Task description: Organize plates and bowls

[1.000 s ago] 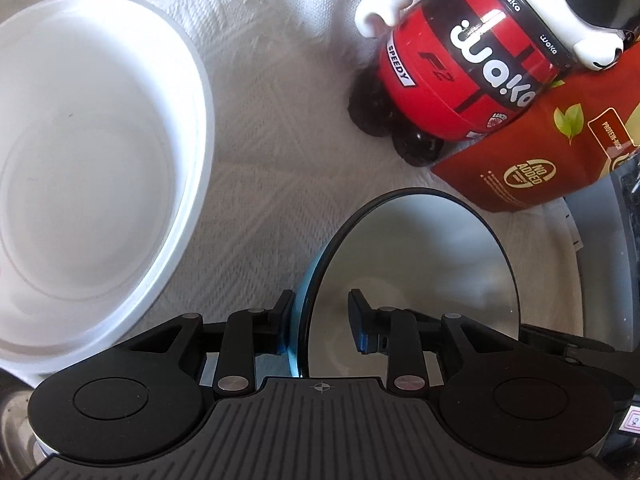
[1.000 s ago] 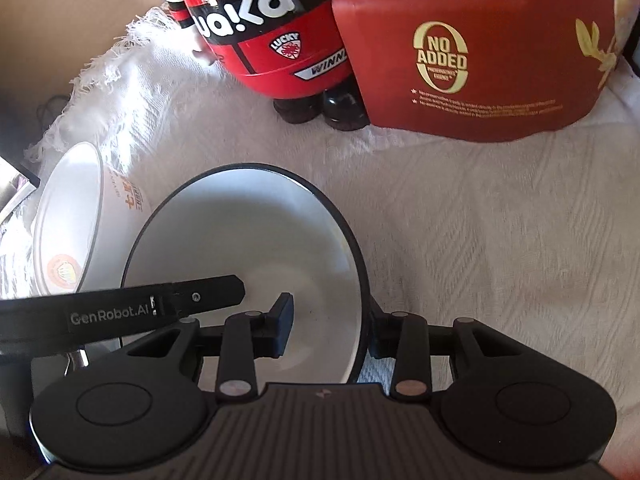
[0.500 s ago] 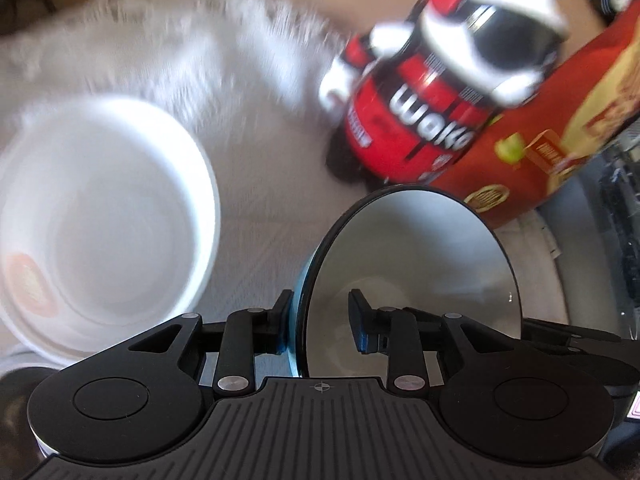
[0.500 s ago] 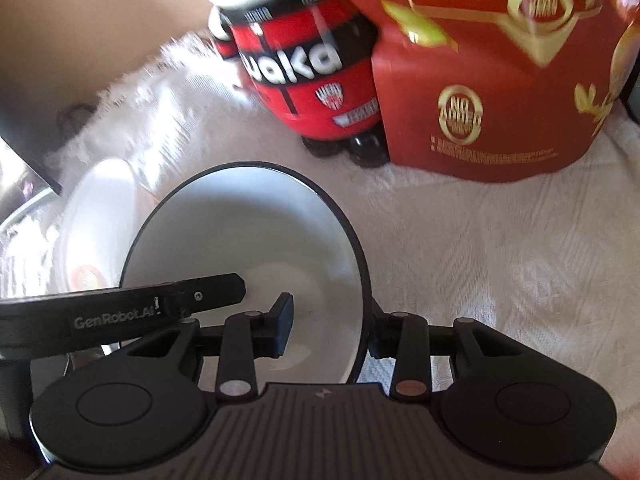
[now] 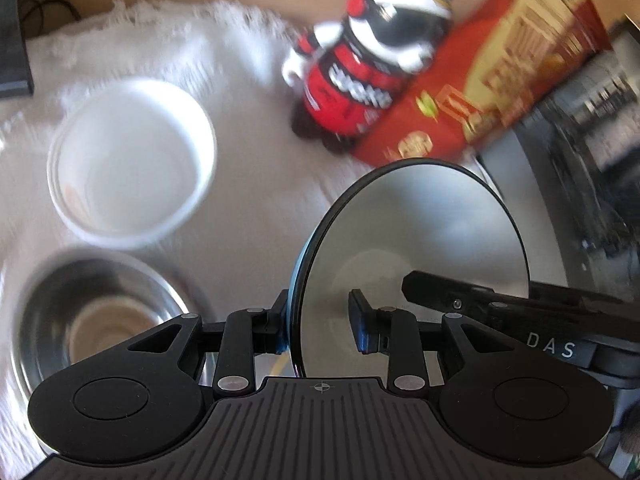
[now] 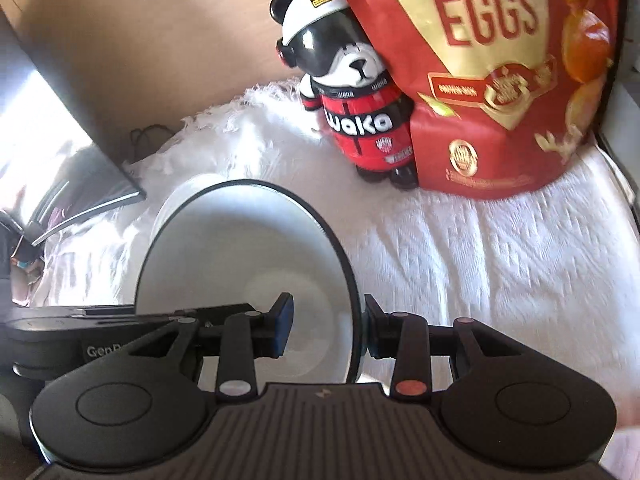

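left gripper point(image 5: 320, 322): jaws pinch near rim of black-rimmed bowl point(image 5: 420, 248), held off the cloth | right gripper point(image 6: 326, 330): clamped on the opposite rim | white bowl point(image 5: 132, 164) and steel bowl point(image 5: 96, 320) left, on white cloth point(image 6: 460, 256) | bear figurine point(image 6: 352, 92) touching quail-egg bag point(image 6: 492, 80) behind

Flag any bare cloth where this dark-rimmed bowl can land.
Free: white cloth right of the dark-rimmed bowl, in front of the quail egg bag. Crowded: left side, with the white bowl and steel bowl close together, and the bear figurine behind.
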`<state>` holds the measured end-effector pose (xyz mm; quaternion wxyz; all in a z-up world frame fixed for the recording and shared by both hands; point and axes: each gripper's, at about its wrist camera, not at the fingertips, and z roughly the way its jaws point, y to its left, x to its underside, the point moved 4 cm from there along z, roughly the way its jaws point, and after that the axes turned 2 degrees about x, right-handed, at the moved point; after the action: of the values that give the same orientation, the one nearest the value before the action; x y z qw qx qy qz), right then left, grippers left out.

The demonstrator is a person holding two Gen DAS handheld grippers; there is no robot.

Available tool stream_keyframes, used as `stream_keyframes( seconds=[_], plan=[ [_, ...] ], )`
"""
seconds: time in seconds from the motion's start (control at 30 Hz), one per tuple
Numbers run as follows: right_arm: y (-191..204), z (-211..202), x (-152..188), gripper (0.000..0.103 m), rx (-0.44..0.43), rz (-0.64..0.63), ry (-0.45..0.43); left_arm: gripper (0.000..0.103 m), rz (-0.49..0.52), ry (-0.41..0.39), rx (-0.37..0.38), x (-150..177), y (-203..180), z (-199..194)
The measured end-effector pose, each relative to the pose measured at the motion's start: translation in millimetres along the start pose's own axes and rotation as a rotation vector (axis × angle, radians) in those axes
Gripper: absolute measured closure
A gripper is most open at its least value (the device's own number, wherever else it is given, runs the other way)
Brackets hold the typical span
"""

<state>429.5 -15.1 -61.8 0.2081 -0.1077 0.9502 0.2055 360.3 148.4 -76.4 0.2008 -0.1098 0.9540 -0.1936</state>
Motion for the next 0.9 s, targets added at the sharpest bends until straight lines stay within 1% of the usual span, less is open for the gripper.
stream_keyframes(
  seconds=[0.17,0.27,0.37,0.47,0.57,0.63,0.73,0.9],
  plan=[
    [2,-14,41,0.065,0.029,-0.012,0.034,0.071,0.032,0.049,0.009,37,-3,4],
    [-1,-10,64,0.065,0.043,-0.003,0.056,0.071,0.039,0.083,0.011,52,0,14],
    [-10,-1,80,0.065,0.053,0.039,0.082,0.071,0.044,0.099,-0.002,62,3,20],
    [-12,8,88,0.065,0.083,0.052,0.087,0.071,0.046,0.094,-0.039,64,7,23],
    [-17,13,91,0.065,0.089,0.065,0.093,0.074,0.030,0.095,-0.026,65,11,25],
    [-21,16,93,0.063,0.104,0.065,0.092,0.074,0.042,0.090,-0.034,65,10,24],
    [-23,15,93,0.063,0.089,0.070,0.081,0.075,0.034,0.091,-0.033,63,11,25],
    [-20,13,94,0.063,0.098,0.050,0.077,0.078,0.015,0.059,-0.022,61,14,17]
  ],
)
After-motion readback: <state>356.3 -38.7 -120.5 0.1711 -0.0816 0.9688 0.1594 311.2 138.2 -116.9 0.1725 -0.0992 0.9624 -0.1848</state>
